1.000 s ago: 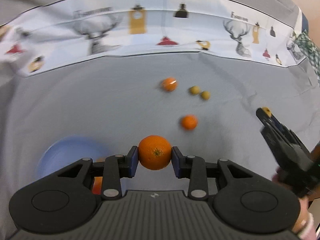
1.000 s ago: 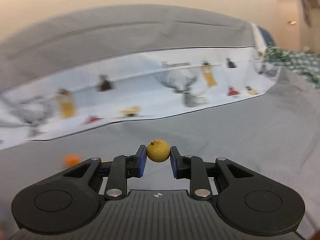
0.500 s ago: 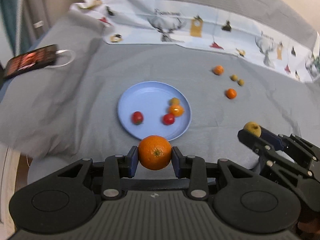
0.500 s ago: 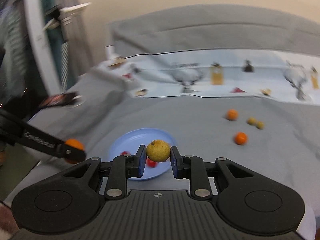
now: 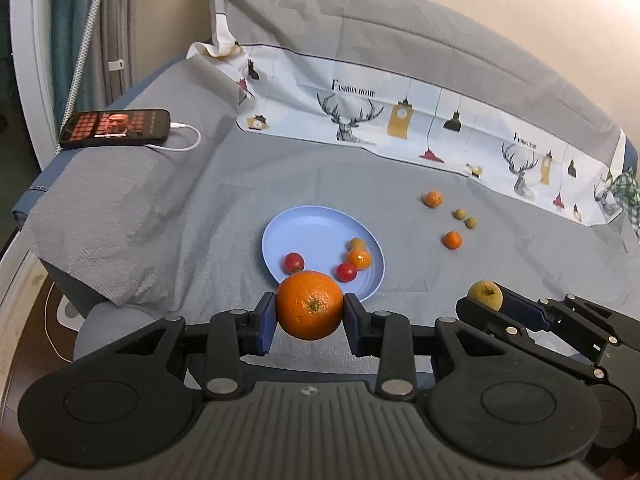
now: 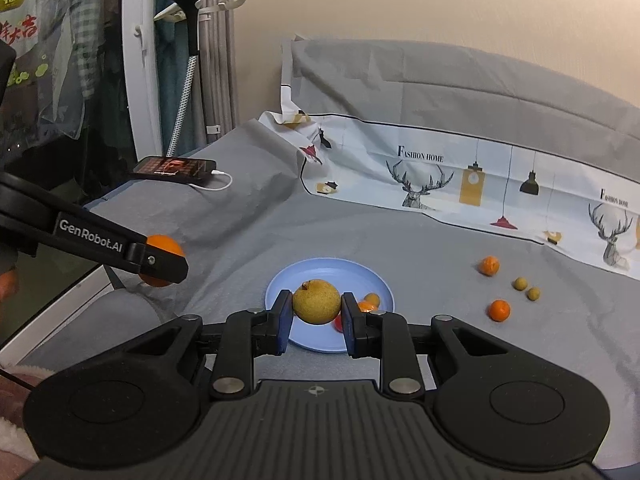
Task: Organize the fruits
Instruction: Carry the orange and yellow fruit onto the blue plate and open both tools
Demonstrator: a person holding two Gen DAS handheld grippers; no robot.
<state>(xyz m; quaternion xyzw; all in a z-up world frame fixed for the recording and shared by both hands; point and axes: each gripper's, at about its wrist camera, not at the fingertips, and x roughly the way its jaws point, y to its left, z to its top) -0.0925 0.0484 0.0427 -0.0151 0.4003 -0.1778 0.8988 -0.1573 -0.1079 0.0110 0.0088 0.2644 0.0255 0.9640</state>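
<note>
Jaws of left gripper (image 5: 310,318) clamp a dimpled orange (image 5: 310,305); right gripper (image 6: 316,317) pinches a round yellow-green pear (image 6: 316,301); wrinkled grey bed sheet (image 5: 208,200) carries a smooth blue plate (image 5: 308,228).

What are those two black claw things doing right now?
Left gripper: closed on a round orange tangerine.
Right gripper: closed on a small yellow-green pear-like fruit.

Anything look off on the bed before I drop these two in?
Nothing damaged or spilled. Only oddity: a phone on its charging cable lies on the raised fold left of the plate. Four fruits are still loose on the sheet.
</note>
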